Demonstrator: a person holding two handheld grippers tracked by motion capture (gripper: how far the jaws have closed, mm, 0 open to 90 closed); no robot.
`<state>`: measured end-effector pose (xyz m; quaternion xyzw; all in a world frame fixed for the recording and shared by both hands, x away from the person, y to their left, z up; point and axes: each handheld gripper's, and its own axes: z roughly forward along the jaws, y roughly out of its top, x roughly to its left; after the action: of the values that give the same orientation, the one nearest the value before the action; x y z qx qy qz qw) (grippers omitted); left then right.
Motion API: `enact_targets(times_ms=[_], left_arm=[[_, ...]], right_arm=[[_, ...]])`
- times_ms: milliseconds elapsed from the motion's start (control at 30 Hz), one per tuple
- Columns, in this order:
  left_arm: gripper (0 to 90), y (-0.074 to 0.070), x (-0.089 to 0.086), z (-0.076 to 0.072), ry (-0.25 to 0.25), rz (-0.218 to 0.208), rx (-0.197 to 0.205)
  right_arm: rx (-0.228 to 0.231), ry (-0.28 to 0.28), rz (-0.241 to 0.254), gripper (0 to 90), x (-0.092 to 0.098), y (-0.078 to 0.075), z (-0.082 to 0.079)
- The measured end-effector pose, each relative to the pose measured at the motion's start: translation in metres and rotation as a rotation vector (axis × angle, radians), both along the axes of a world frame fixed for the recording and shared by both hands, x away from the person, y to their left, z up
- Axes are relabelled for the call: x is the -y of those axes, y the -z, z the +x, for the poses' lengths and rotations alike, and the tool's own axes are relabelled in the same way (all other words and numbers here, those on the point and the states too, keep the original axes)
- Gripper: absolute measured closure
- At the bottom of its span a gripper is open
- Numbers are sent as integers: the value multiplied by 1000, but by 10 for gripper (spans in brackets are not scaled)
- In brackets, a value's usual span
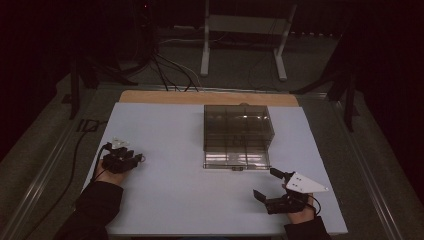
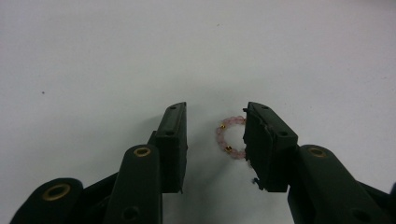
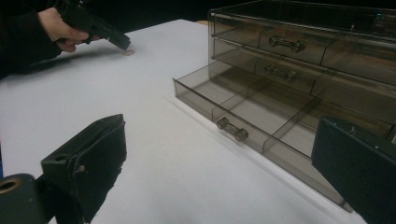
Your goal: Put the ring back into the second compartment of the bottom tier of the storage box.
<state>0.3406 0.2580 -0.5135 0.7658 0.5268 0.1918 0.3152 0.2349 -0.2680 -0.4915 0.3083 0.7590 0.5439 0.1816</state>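
- Left claw point(image 2: 215, 135): jaws stand at a narrow gap on either side of the bead ring point(image 2: 230, 136). The ring lies flat on the surface point(image 2: 93, 56), between the jaw tips. One edge sits against or just under the jaw at the right of the left gripper view; the other jaw stands apart from it. No grip yet.
- Right claw point(image 3: 219, 172): jaws wide, nothing between them. It rests near the front of the drawer box point(image 3: 299, 60), facing the open bottom drawer point(image 3: 243, 112).
- Risk, off-centre ring: the ring sits nearer one jaw. Closing may push it sideways across the surface before both pads bear on it.
- Risk, thin part: the ring lies low on the surface. Pads that close above it would miss it or flip it out of the gap.
- Risk, pinching the loop: squeezing it edge to edge could deform it or make it spring away.
- Left gripper view: gives the ring's pink beads with gold spacers and its place against the jaw.
- High view: here the ring is a small blur at the tip of the left claw point(image 1: 135, 159), and the box point(image 1: 237, 127) lies well apart from it.
- Right gripper view: gives the drawer's dividers and handle point(image 3: 232, 129), and the ring point(image 3: 128, 52) as a faint spot by the far claw.
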Motion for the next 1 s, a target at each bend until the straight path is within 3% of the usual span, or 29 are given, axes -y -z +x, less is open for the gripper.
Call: enact_targets(times_ms=[200, 300, 600, 867, 1000], left_arm=[[656, 2, 1, 4, -25, 7, -4], [685, 4, 2, 6, -21, 12, -22], [736, 5, 2, 6, -13, 11, -27], [869, 4, 6, 6, -1, 34, -37], [885, 3, 6, 7, -2, 35, -44]], right_arm=[[0, 0, 1, 30, 0, 0, 0], [1, 2, 0, 31, 1, 0, 0], [0, 3, -4, 31, 0, 0, 0], [4, 3, -15, 31, -2, 0, -1], [5, 1, -16, 31, -2, 0, -1]])
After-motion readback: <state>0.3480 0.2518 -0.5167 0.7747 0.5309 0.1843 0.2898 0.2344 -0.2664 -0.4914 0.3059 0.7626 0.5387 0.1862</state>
